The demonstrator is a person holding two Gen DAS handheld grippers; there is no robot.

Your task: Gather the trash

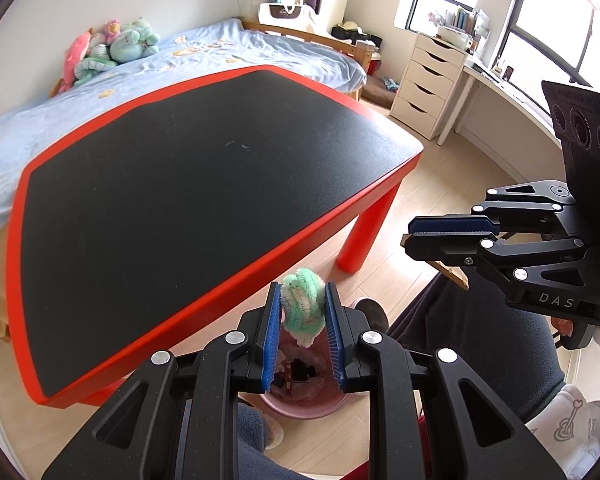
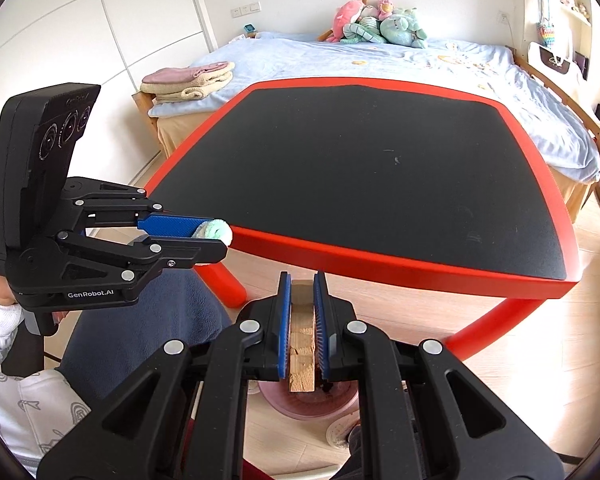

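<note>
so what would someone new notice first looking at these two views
Probably the big red-edged table with its black top, filling the middle of both views in front of a blue-sheeted bed. Next, the two loaded grippers: the left gripper pinches a fuzzy green-and-white bundle, the right gripper clamps a wooden block. Both hang above a pink bin on the floor.

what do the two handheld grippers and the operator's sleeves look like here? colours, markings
Both the left gripper and the right gripper are matte black linkage frames with silver pivot pins and ribbed blue finger pads. Each carries a black camera block with three round lenses. White lettering: "GenRobot.AI" on the left, "DAS" on the right. The sleeves are white with grey prints.
</note>
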